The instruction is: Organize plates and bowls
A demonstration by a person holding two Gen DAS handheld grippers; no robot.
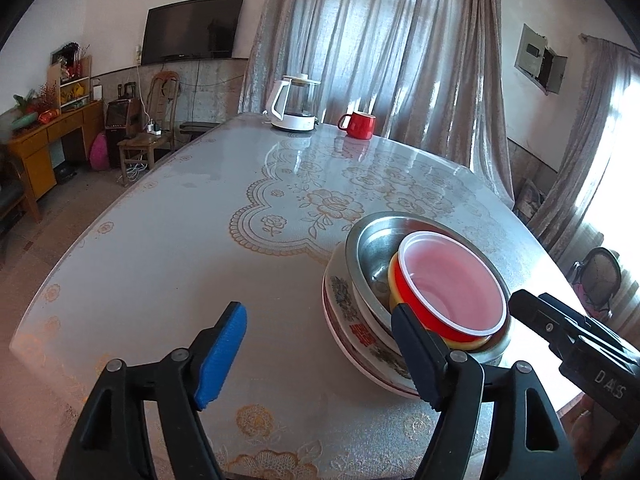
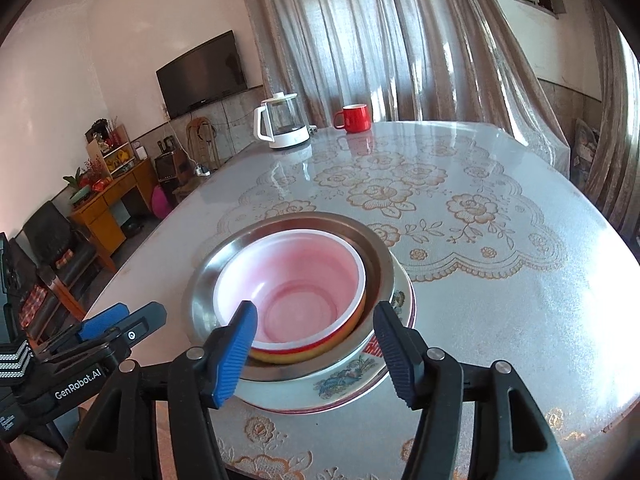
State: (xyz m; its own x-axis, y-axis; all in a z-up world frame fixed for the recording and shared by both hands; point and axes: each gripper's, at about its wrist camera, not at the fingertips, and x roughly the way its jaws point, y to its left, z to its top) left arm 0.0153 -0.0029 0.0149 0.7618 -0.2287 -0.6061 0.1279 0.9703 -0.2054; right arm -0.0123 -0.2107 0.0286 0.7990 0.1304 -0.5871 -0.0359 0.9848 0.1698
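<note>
- Plates and bowls sit as one stack near the table's (image 2: 500, 320) close edge: red plastic bowl (image 2: 296, 292) with a pale pink inside, nested over a yellow bowl (image 2: 280, 357), both inside a steel bowl (image 2: 208, 280), which rests on a floral china plate (image 2: 344, 380) with a second, red-rimmed plate (image 2: 412, 312) just showing beneath.
- Left gripper (image 1: 316, 356): jaws wide apart with nothing between them; bare tablecloth in the gap. Stack lies at its 2 o'clock; right fingertip (image 1: 404, 320) overlaps the stack's near rim in view, contact cannot be told.
- Right gripper (image 2: 316, 344): jaws apart, straddling the stack's near rim at 12 o'clock. Blue pad (image 2: 236, 356) is over the steel rim and the other pad (image 2: 392, 344) over the plate edge, neither clearly pressing.
- Far end of table, left to right: white kettle (image 2: 282, 122) at 11 o'clock, red mug (image 2: 354, 117) at 12 o'clock.
- Television (image 2: 202, 74) hangs on the left wall; curtains (image 2: 380, 40) hang behind the table.
</note>
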